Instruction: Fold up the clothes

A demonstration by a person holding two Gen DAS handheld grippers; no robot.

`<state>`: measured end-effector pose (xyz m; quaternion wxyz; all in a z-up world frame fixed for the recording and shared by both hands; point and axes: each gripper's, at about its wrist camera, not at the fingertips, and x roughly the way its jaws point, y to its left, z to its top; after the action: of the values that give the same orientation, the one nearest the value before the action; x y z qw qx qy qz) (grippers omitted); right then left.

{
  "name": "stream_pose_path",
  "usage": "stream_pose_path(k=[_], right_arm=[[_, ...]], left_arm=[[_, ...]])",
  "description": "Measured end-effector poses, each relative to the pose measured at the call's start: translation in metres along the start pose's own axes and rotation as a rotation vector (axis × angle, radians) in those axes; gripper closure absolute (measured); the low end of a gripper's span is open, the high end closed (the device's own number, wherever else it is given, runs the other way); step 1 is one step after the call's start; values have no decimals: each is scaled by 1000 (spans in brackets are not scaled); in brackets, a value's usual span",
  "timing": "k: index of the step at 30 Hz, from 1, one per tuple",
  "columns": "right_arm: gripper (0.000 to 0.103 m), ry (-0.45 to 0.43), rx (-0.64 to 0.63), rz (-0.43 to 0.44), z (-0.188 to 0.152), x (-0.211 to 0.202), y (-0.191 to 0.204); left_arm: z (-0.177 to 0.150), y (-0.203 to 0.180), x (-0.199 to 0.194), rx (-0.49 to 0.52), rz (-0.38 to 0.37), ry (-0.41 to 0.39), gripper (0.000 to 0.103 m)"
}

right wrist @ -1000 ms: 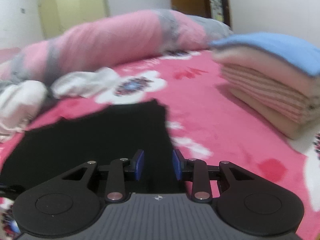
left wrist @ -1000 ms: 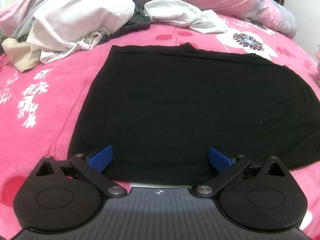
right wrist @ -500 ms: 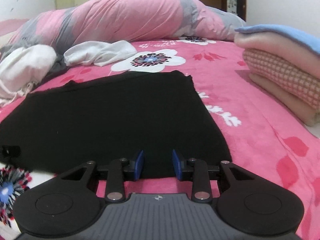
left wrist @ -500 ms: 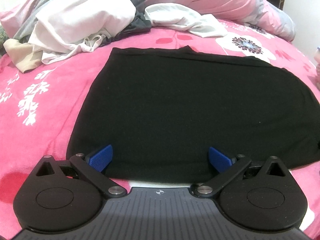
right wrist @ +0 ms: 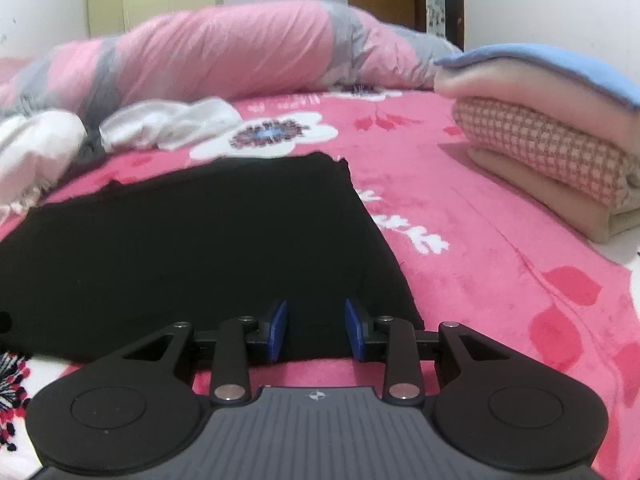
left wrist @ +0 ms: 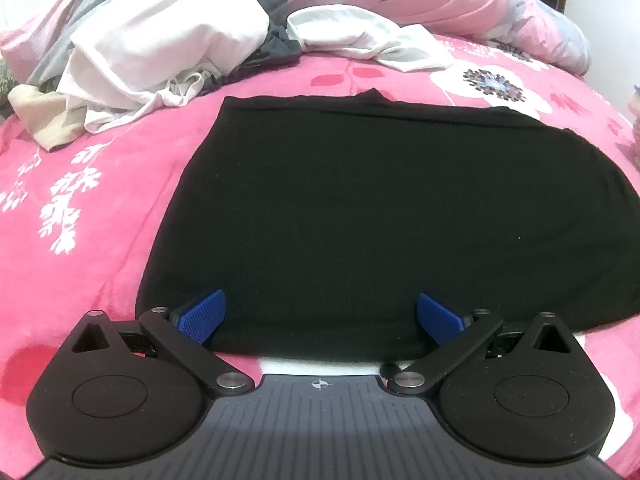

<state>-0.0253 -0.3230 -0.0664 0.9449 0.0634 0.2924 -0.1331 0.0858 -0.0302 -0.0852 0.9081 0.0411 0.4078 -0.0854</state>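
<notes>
A black garment (left wrist: 360,216) lies flat on the pink flowered bedspread (left wrist: 80,240). My left gripper (left wrist: 318,314) stands wide open over the garment's near hem, towards its left corner, holding nothing. In the right wrist view the same black garment (right wrist: 192,248) stretches away to the left. My right gripper (right wrist: 316,330) is partly open at the near hem close to the garment's right corner, with cloth showing between its blue pads (right wrist: 278,330). Nothing is pinched.
A heap of white, grey and beige clothes (left wrist: 152,52) lies at the back left, with a white garment (left wrist: 368,40) beside it. A pink and grey duvet (right wrist: 224,56) runs along the far side. Folded clothes (right wrist: 556,140) are stacked at the right.
The right gripper swung left from the folded stack and settled lower and closer at the garment's near right hem. The left gripper stayed open and barely moved.
</notes>
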Motion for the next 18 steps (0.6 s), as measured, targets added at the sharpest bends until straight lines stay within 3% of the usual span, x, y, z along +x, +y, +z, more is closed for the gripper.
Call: stream_pose_path(k=[18], right_arm=[[68, -15, 53, 5, -15, 10, -15]], left_arm=[[0, -7, -2, 7, 36, 5, 0]])
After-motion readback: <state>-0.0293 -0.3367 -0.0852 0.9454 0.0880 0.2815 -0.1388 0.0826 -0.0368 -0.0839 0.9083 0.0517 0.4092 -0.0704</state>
